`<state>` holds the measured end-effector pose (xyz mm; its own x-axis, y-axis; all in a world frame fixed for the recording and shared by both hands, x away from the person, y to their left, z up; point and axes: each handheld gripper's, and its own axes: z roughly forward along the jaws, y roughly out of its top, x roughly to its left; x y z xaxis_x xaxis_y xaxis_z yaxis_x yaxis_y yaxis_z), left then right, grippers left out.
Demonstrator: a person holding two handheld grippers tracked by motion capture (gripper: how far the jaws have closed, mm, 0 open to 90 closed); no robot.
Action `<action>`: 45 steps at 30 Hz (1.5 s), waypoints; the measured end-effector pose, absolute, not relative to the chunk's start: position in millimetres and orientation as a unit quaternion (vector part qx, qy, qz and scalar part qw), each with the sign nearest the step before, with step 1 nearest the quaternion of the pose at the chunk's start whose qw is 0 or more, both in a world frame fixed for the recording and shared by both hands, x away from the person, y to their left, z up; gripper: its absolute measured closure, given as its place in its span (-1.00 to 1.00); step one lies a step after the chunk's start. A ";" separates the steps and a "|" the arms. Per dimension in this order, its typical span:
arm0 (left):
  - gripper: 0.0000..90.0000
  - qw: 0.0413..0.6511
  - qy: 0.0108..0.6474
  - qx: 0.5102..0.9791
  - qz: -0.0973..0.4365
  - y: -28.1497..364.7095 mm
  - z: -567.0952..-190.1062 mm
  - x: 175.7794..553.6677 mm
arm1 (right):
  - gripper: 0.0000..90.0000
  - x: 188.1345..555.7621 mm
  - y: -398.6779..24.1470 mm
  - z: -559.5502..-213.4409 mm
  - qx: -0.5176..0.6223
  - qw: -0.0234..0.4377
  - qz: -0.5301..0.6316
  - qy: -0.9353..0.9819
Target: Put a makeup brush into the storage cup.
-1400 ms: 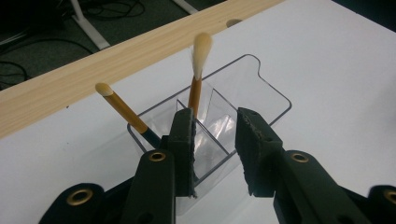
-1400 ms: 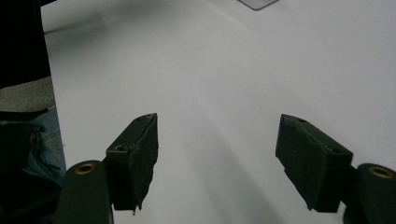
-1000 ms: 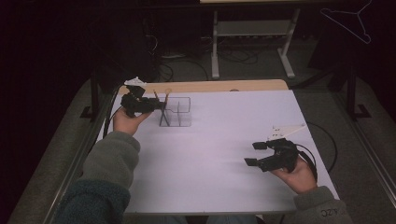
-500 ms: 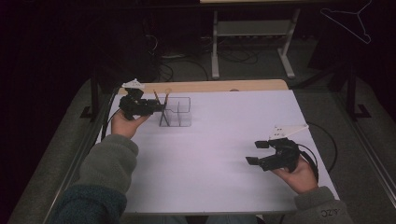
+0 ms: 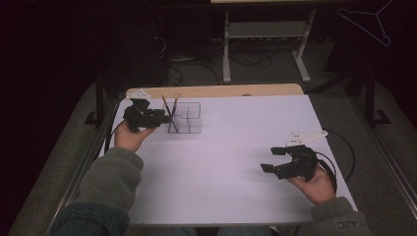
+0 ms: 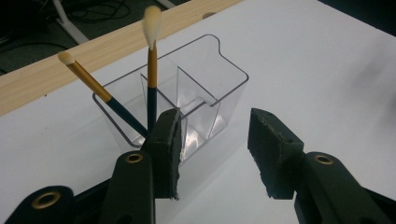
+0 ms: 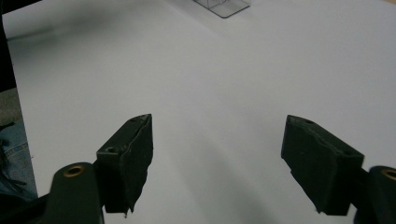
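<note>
A clear plastic organizer (image 5: 189,118) with several compartments stands at the table's far left. Two brushes with gold and dark handles stand in its left compartment, one upright (image 6: 152,74) and one leaning left (image 6: 100,91). My left gripper (image 5: 166,117) sits right beside the organizer's left side. Its jaws have just been opening, and in the left gripper view the gripper (image 6: 215,116) is open with nothing between the pads. My right gripper (image 5: 270,160) rests near the table's right front. It stands open (image 7: 218,120) over bare white surface.
The white table (image 5: 236,147) has a wooden strip (image 5: 221,91) along its far edge. Behind it stand a white metal frame (image 5: 265,39) and cables on the floor. A wire hanger (image 5: 373,24) hangs at the top right.
The left gripper's jaws have spread wider beside the organizer, and that hand has shifted slightly. The right hand has kept still.
</note>
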<state>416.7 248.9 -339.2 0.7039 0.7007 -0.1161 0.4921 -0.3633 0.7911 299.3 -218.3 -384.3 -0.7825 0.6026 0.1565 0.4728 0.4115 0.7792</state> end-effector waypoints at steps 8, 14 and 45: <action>0.11 0.426 0.358 0.821 0.126 250.3 -337.3 406.1 | -0.47 298.9 -218.5 -383.7 0.323 0.079 0.436 0.836; 0.08 0.429 0.352 0.822 0.127 248.1 -336.9 397.4 | -0.47 297.8 -219.5 -383.0 0.327 0.083 0.436 0.834; -0.20 0.418 0.337 0.835 0.119 245.3 -348.0 359.2 | -0.48 295.0 -219.4 -386.4 0.336 0.100 0.426 0.834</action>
